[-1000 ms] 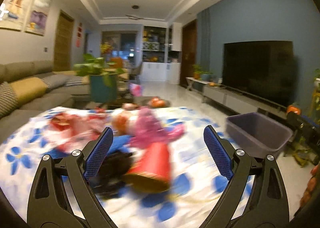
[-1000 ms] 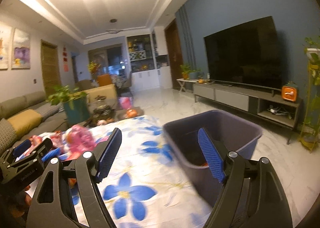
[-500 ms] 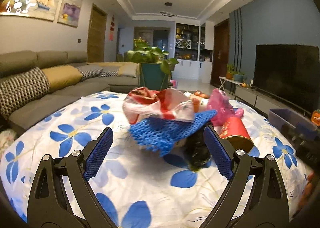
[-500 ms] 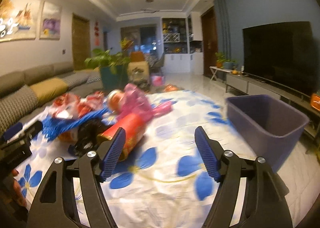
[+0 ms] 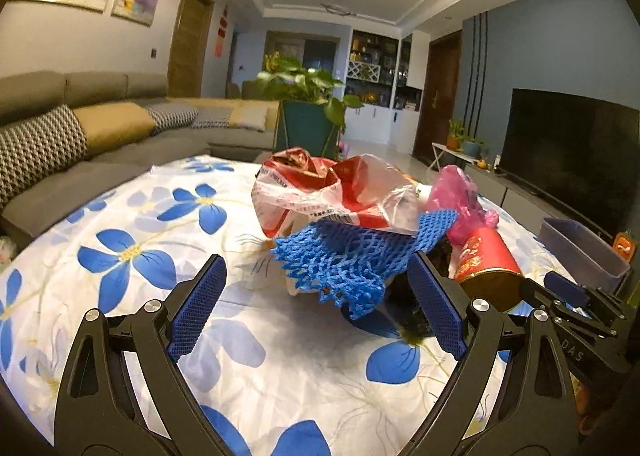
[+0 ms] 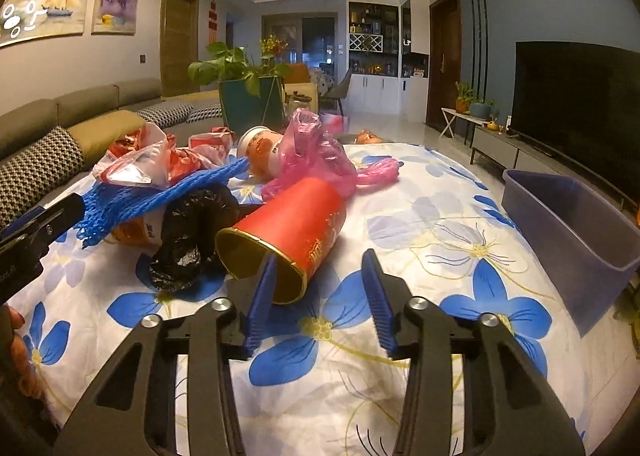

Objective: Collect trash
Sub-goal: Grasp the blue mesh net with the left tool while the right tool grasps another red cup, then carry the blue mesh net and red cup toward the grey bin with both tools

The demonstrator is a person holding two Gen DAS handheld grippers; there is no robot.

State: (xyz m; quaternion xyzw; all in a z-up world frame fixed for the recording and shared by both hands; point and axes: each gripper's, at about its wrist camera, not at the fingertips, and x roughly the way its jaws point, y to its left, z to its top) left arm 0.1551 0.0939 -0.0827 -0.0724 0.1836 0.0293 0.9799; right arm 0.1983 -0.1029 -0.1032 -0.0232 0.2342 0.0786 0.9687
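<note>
A trash pile lies on the flowered tablecloth point(image 6: 420, 224): a red cylindrical can point(image 6: 288, 232) on its side, a black bag point(image 6: 188, 236), a blue foam net point(image 5: 344, 260), a red-white plastic bag point(image 5: 328, 192), a pink bag point(image 6: 316, 152) and an orange cup point(image 6: 262, 148). My right gripper point(image 6: 318, 292) is open, its left finger just in front of the can's gold rim. My left gripper point(image 5: 316, 310) is open and empty, just short of the blue net. A purple bin point(image 6: 572, 232) stands at the table's right edge.
A grey sofa point(image 5: 80, 136) with cushions runs along the left. A potted plant point(image 6: 248, 96) stands behind the pile. A TV point(image 6: 580, 96) and low cabinet are on the right wall. The right gripper shows in the left wrist view point(image 5: 572, 308).
Both grippers have swung left from the bin toward the pile and come closer to it. The right gripper's fingers have narrowed and now sit at the red can's open end.
</note>
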